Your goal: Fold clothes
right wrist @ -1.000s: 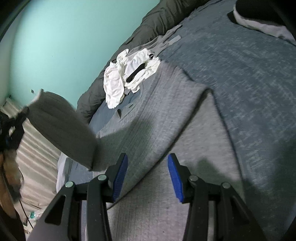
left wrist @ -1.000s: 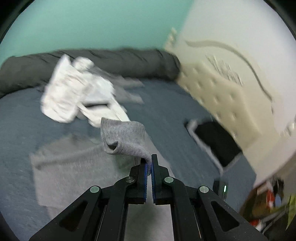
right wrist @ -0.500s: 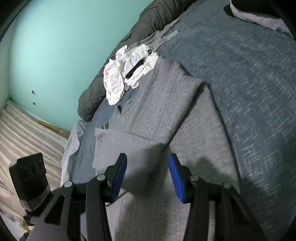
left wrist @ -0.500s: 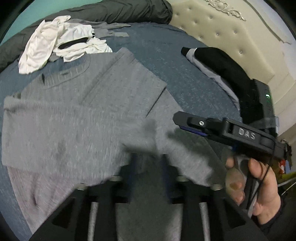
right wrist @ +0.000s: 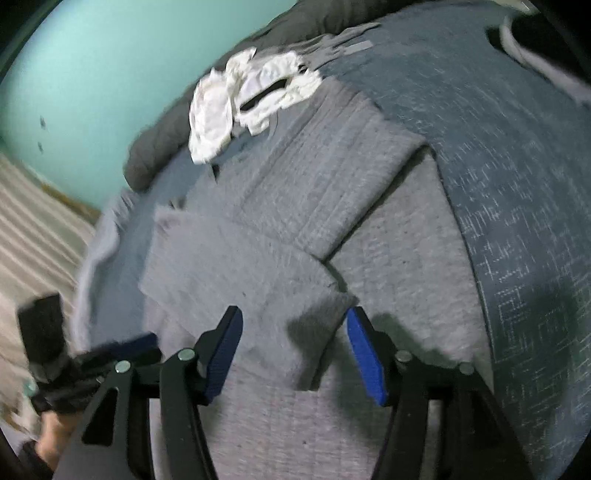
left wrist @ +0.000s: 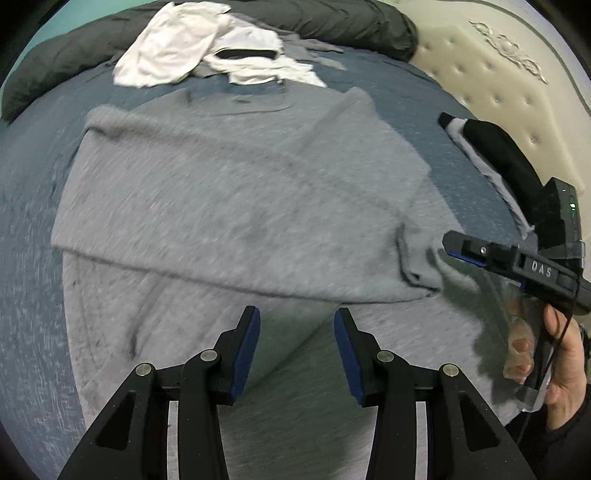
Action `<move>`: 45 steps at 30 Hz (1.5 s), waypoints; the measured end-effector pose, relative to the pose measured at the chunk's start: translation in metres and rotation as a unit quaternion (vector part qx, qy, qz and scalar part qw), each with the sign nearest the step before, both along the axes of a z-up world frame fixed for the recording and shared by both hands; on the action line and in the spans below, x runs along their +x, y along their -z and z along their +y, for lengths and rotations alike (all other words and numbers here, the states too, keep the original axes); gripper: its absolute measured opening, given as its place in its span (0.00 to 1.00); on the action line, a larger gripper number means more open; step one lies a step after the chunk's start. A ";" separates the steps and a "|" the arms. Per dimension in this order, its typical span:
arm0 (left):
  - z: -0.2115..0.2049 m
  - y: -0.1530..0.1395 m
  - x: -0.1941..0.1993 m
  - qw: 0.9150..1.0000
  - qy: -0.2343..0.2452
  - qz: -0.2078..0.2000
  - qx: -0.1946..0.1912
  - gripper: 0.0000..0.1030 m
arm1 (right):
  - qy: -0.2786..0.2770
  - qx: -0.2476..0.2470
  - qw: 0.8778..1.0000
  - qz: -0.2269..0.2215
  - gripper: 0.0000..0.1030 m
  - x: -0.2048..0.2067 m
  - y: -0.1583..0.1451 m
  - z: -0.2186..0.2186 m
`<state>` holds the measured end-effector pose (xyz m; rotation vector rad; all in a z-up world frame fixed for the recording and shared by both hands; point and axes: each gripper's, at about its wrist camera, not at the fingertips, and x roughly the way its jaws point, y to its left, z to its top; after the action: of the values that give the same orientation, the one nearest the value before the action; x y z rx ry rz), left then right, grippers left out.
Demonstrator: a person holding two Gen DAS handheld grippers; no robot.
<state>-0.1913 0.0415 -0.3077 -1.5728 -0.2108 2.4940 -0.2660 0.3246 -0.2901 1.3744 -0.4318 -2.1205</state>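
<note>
A grey sweater (left wrist: 236, 206) lies flat on the blue bed cover (left wrist: 26, 229), one sleeve (left wrist: 258, 258) folded across its body. My left gripper (left wrist: 295, 321) hovers open just above the lower part of the sweater, with nothing between its blue pads. In the right wrist view the folded sleeve (right wrist: 236, 266) ends at a cuff beneath my right gripper (right wrist: 293, 328), whose jaws are opening and press on nothing. The left wrist view shows the right gripper (left wrist: 465, 251) side-on beside the cuff, held by a hand (left wrist: 561, 369). The left gripper (right wrist: 125, 347) appears blurred at lower left.
A heap of white clothes (left wrist: 207, 48) lies past the sweater's collar, with a dark grey rolled duvet (left wrist: 332, 22) behind it. A black and white garment (left wrist: 495, 155) lies near the cream tufted headboard (left wrist: 498, 85). A teal wall (right wrist: 92, 74) stands beyond the bed.
The left gripper let go of the sleeve cuff it held up and dropped toward the sweater. The sleeve now lies across the body. The right jaws stand wider apart.
</note>
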 end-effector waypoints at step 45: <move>-0.091 -0.004 0.027 0.996 -0.088 0.009 0.013 0.44 | 0.076 -0.039 0.995 -0.043 0.03 0.007 0.016 0.054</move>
<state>-0.1646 -0.0499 -0.3040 -1.5832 -0.3929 2.6238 -0.2594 0.3789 -0.3058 1.4320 -0.6668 -2.1444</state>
